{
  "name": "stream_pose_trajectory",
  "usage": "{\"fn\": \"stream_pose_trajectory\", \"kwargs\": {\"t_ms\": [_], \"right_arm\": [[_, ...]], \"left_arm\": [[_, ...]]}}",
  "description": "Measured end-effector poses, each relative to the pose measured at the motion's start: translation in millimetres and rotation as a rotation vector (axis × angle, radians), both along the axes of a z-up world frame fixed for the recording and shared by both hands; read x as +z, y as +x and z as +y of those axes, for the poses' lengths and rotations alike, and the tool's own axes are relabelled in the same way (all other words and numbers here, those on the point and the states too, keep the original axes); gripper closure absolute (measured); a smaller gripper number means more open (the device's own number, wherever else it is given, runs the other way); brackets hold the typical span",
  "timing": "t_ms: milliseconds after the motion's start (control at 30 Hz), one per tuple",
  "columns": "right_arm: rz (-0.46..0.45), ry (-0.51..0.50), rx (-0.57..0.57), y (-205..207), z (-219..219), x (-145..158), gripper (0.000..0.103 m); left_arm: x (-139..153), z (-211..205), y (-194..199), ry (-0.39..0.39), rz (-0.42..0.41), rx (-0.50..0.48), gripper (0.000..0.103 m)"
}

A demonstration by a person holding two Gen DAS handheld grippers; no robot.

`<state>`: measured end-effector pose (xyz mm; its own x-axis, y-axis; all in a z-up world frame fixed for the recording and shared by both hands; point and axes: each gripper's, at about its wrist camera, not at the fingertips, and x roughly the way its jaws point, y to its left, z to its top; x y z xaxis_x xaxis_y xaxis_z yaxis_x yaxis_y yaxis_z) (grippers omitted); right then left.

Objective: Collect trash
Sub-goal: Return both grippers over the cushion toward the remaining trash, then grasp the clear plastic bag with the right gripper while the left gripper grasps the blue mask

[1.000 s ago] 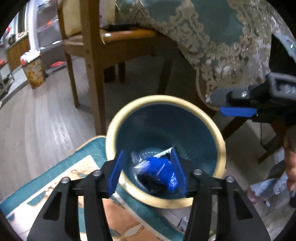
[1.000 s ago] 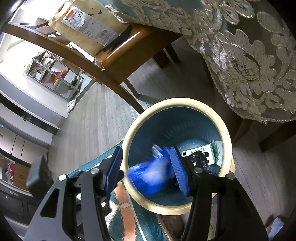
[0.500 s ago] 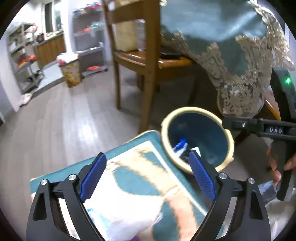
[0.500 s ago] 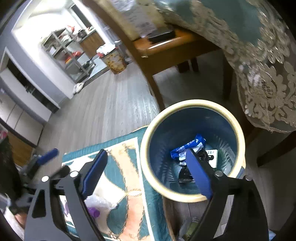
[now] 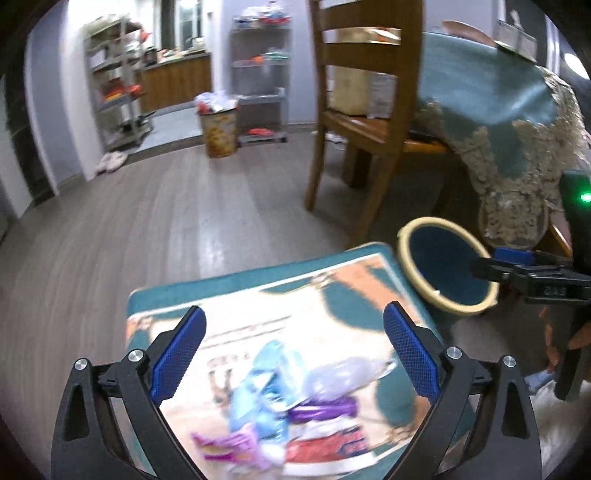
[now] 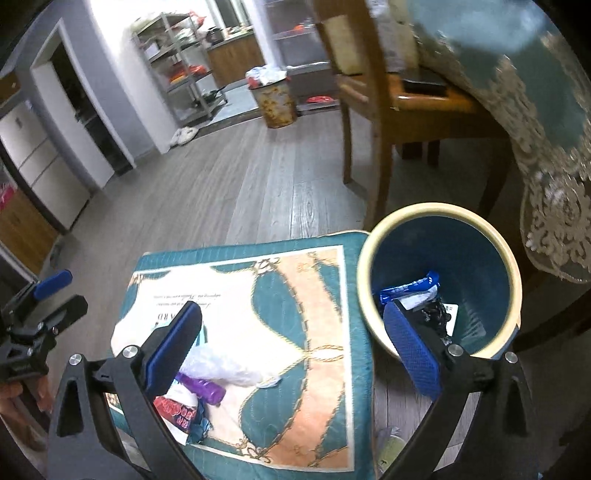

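While both grippers hang empty with fingers wide apart, the left gripper [image 5: 293, 354] hovers over wrappers [image 5: 280, 410] heaped on a teal mat [image 6: 328, 373]; the purple wrapper [image 6: 202, 389] points toward 4 o'clock, and the right gripper [image 6: 291, 341] is beside the bin [image 6: 439, 214] on wooden flooring.

Room was dim, lit mostly from the bright doorway [image 6: 110, 22] at the back; pale glare streaked the wood floor [image 5: 218, 236]. Left wrist view was motion-blurred, with the wrappers [image 5: 273, 410] on the mat [image 5: 258, 284] smeared. Right wrist view was sharper, though the tablecloth [image 6: 517, 44] blurred up top. Heavy fisheye bending and black vignette at the edges.
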<state>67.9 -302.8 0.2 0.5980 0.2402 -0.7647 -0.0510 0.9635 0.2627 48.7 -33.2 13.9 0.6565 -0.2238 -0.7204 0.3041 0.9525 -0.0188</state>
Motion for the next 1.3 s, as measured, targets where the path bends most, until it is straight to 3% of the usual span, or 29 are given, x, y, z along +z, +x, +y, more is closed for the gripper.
{"fn": "stream_pose_trajectory", "kwargs": {"t_ms": [300,567,767,833,867,900,967,1000,1033,1133,1300], "right_arm": [[0.026,-0.014,0.077,8.2,57.6,-16.6,0.006],[0.106,-0.006,0.104,20.3,99.5,-64.2,0.006],[0.202,-0.076,0.197,19.6,134.0,-100.7,0.008],[0.236,-0.077,0.219,20.0,137.7,-109.0,0.019],[0.262,-0.068,0.232,20.6,139.0,-114.8,0.034],[0.273,-0.065,0.235,20.7,138.6,-117.2,0.057],[0.282,-0.047,0.225,22.2,135.8,-117.9,0.082],[0.273,-0.030,0.214,22.5,132.4,-114.5,0.088],[0.264,-0.020,0.208,23.0,131.0,-111.2,0.093],[0.232,-0.027,0.231,22.7,124.8,-84.6,0.095],[0.137,-0.134,0.297,24.3,106.4,-30.7,0.095]], "left_arm": [[-17.2,64.2,-1.3,-0.019,0.031,0.099,0.007],[-30.1,101.5,1.6,0.008,0.053,0.126,0.007],[-46.0,127.3,0.8,-0.014,0.108,0.159,0.007],[-54.0,129.3,1.7,0.000,0.131,0.154,0.007],[-57.5,129.6,2.9,0.005,0.143,0.153,0.007],[-59.2,128.1,3.5,0.004,0.148,0.154,0.007],[-62.1,125.4,5.5,-0.006,0.158,0.156,0.007],[-63.3,122.3,7.2,-0.009,0.161,0.155,0.007],[-64.3,120.7,8.0,-0.008,0.162,0.153,0.007],[-63.7,108.3,11.4,0.013,0.161,0.142,0.007],[-68.9,84.3,23.6,0.016,0.179,0.096,0.007]]}}
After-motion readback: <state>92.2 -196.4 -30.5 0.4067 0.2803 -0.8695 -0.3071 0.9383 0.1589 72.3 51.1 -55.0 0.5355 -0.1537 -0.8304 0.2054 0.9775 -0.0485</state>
